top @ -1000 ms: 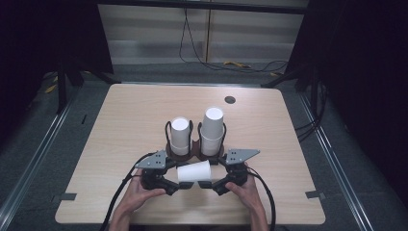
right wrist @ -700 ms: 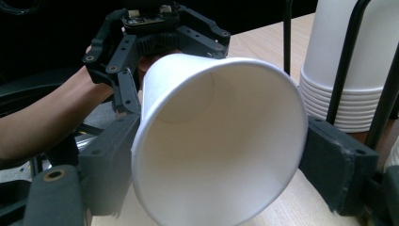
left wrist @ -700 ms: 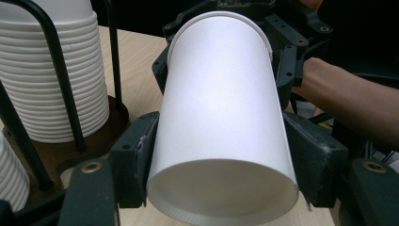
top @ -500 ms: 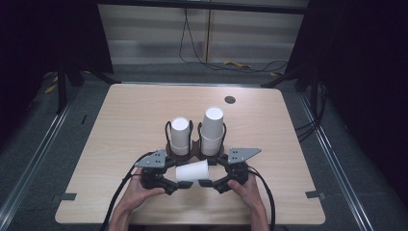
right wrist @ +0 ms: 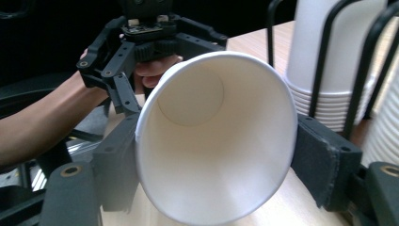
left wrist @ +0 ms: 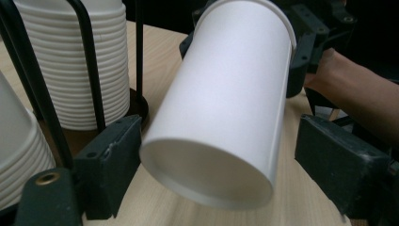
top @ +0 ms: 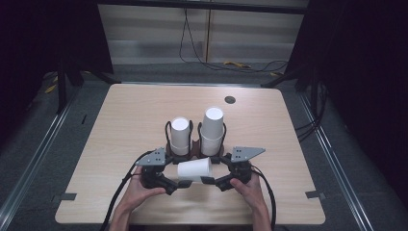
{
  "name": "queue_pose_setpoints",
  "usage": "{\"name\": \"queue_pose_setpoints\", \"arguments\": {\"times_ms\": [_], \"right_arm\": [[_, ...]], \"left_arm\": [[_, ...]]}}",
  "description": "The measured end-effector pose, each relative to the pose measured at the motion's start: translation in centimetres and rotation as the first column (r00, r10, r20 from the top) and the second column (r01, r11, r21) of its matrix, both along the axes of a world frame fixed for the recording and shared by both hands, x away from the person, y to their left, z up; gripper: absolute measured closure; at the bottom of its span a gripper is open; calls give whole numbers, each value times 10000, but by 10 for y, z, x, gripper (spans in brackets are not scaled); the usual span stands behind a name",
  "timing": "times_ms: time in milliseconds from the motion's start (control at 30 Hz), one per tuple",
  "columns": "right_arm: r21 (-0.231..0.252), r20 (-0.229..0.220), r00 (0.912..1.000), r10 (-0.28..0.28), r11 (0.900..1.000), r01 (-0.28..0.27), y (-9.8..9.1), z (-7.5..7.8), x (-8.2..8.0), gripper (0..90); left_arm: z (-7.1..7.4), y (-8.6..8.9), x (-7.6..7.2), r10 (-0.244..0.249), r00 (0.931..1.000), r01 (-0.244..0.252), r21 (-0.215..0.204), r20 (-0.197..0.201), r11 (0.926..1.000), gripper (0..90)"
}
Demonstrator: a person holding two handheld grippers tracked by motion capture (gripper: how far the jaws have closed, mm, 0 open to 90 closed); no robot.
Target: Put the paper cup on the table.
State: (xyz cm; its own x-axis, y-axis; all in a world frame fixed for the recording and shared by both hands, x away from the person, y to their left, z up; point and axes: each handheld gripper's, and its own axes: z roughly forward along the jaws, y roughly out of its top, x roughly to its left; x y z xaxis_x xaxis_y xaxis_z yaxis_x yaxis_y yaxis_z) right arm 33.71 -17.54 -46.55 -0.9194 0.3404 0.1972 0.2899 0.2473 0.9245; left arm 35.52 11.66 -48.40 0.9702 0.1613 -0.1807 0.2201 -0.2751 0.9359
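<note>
One pale wood-grain table with rounded corners carries everything; no writing or brand can be read anywhere. Two stacks of white ribbed paper cups, a shorter left stack and a taller right stack, stand in a black wire holder. One loose white paper cup, smooth and tapered, lies on its side in the air just in front of the holder, between the two grippers. The right gripper has just been closing and pinches the cup's rim end, squeezing it slightly oval. The left gripper has just been opening; its jaws stand wide around the cup's base, one with a clear gap.
</note>
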Motion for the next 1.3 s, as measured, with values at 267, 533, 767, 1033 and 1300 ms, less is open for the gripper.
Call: {"name": "queue_pose_setpoints", "arguments": {"times_ms": [267, 533, 767, 1033, 1300], "right_arm": [[-215, -215, 9977, -646, 9977, 641, -8, 2, 2, 246], [-388, -304, 9935, -1094, 9934, 1082, -15, 3, 1, 246], [-753, -362, 9902, -1349, 9884, 1319, -20, 4, -1, 245], [-1216, -401, 9788, -2007, 9733, 1946, -28, 7, -5, 239], [-1739, -535, 9642, -2598, 9532, 2472, -36, 10, -10, 239]], "left_arm": [[-7, 6, -3, 978, 9938, -992, 245, 525, 9948, 155], [-14, 16, -1, 1946, 9795, -1941, -147, 524, 9809, 157], [-17, 27, 2, 3178, 9460, -3166, -292, 636, 9481, 156], [-25, 34, -1, 4015, 9110, -3970, -629, 946, 9156, 155], [-26, 38, -8, 4741, 8708, -4610, -1189, 1303, 8794, 158]]}}
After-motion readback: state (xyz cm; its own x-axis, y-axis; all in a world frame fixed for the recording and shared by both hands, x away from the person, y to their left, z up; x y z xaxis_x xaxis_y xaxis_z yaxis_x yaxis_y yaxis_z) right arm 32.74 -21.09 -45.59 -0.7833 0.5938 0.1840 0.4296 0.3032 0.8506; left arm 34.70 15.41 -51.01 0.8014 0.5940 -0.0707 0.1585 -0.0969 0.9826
